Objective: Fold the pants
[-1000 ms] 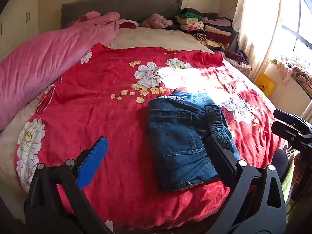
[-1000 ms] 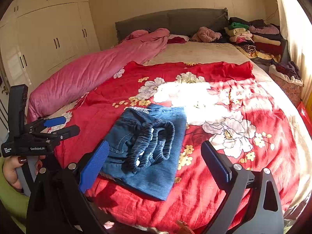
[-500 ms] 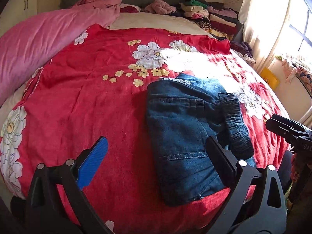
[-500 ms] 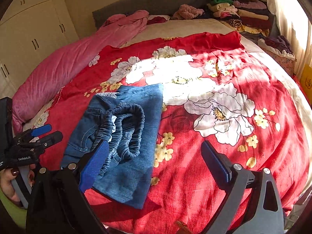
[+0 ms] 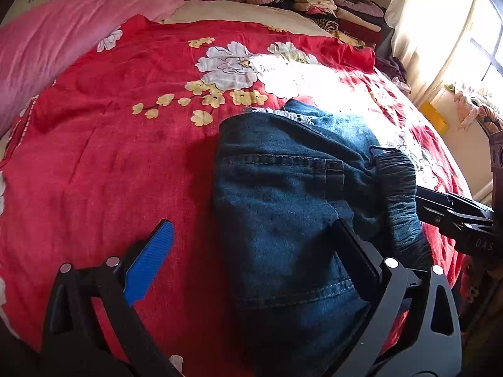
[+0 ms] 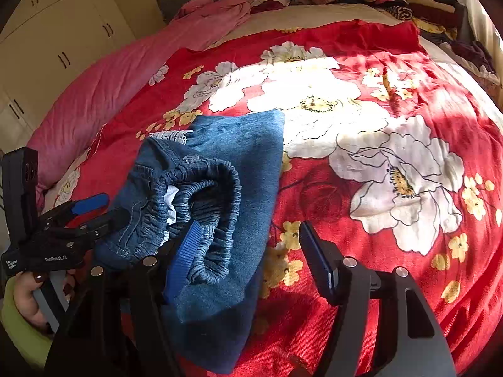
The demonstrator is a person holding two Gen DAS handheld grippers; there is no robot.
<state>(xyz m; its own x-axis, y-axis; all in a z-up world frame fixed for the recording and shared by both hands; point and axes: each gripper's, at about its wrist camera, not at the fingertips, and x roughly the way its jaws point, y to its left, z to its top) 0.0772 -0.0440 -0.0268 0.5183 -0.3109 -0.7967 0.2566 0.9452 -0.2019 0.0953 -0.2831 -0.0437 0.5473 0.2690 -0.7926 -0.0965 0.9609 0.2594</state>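
Note:
Folded blue denim pants [image 5: 292, 207] lie on the red flowered bedspread [image 5: 119, 144] near the bed's front edge, elastic waistband [image 6: 204, 194] on top. My left gripper [image 5: 251, 251] is open, its right finger over the pants, its blue left pad [image 5: 151, 259] over bare bedspread. My right gripper [image 6: 251, 251] is open, its blue left pad [image 6: 185, 251] over the waistband, its right finger over the bedspread. Each gripper shows in the other's view: the right one [image 5: 456, 216] at the pants' right side, the left one [image 6: 78, 216] at their left side.
A pink quilt [image 5: 56, 44] lies along the left of the bed. A stack of folded clothes [image 5: 339, 15] sits at the far right by the headboard. Curtains and a window [image 5: 456, 31] are on the right. White wardrobes [image 6: 47, 37] stand at the left.
Both grippers have moved forward and down, closer to the pants, which now reach between their fingers. The pants have not moved. Both stay open.

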